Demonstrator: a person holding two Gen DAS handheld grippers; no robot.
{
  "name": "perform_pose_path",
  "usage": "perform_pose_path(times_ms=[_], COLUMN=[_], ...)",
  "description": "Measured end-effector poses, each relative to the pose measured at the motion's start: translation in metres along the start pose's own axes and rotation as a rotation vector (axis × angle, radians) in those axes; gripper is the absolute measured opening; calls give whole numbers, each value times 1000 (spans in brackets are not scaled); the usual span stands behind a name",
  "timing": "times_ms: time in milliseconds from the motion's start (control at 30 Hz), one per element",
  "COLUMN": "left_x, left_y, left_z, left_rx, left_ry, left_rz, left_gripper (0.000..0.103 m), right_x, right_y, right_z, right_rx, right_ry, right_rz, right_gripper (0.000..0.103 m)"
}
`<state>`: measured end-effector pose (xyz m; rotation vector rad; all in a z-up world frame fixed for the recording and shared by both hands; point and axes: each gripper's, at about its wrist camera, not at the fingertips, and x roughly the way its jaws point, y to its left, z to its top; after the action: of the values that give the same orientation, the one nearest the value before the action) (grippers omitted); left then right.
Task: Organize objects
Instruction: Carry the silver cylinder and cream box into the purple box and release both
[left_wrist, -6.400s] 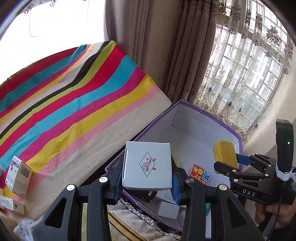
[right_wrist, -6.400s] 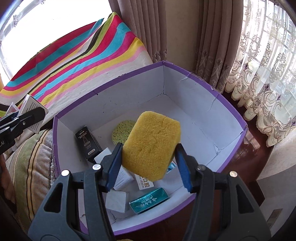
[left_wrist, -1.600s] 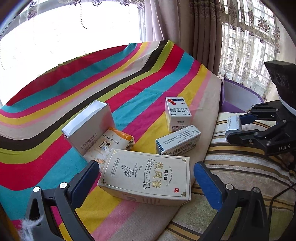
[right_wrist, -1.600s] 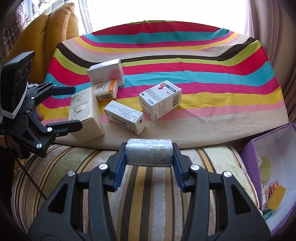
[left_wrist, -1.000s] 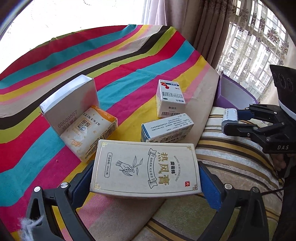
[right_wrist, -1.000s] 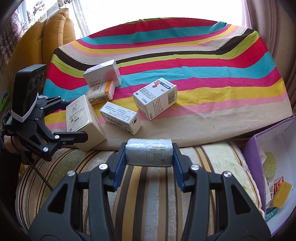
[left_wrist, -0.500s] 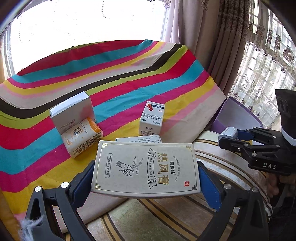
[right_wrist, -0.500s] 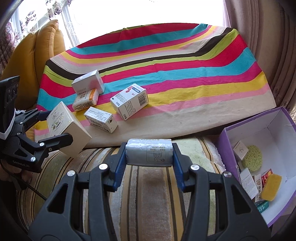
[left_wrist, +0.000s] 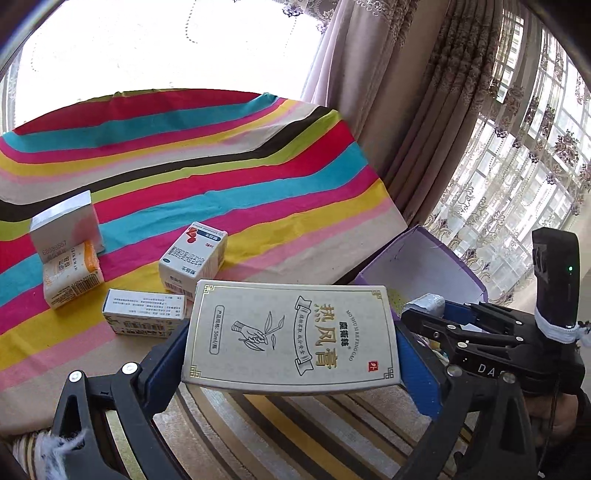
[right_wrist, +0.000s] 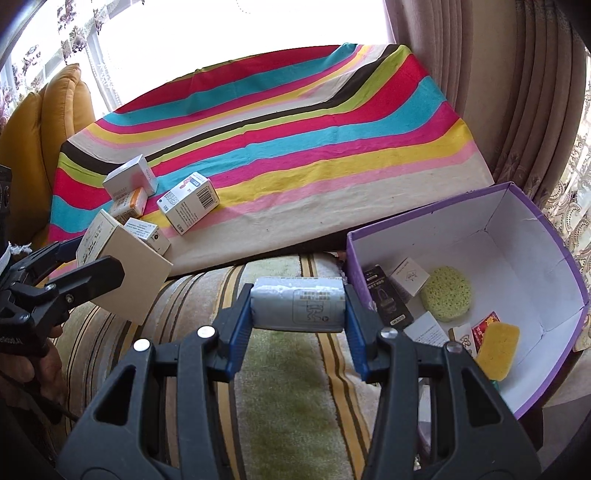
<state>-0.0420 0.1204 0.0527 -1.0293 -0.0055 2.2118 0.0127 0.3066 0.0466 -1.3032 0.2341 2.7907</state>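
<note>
My left gripper (left_wrist: 291, 362) is shut on a large cream box with Chinese print (left_wrist: 291, 332), held in the air above the striped cushion; it also shows in the right wrist view (right_wrist: 122, 273). My right gripper (right_wrist: 298, 325) is shut on a small grey-white wrapped packet (right_wrist: 298, 309), just left of the purple box (right_wrist: 550, 236). The purple box (left_wrist: 424, 266) lies ahead and to the right of my left gripper and holds sponges and small packs.
Several small boxes sit on the striped cloth: a white and blue one (left_wrist: 192, 258), a flat one (left_wrist: 144, 317), an orange one (left_wrist: 70, 280) and a plain white one (left_wrist: 62, 225). Curtains hang behind. A yellow cushion (right_wrist: 40, 122) is at far left.
My left gripper closed on the cream box and lifted it off the cloth, turning right toward the purple box. My right gripper carried the packet right, closer to the purple box.
</note>
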Motion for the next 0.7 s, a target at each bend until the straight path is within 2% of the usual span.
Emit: perform_pose_path(times_ms=[300, 700], left_x=[31, 78], left_y=[-53, -111], left_z=[4, 24], left_rx=[59, 153], left_ry=[37, 79], left_rz=[-51, -105], left_gripper=[101, 101], right_x=[-9, -21], right_y=[-52, -140], right_z=[0, 5], right_rx=[60, 172], right_ry=[-9, -34], right_rz=[-73, -224], right_gripper=[50, 50])
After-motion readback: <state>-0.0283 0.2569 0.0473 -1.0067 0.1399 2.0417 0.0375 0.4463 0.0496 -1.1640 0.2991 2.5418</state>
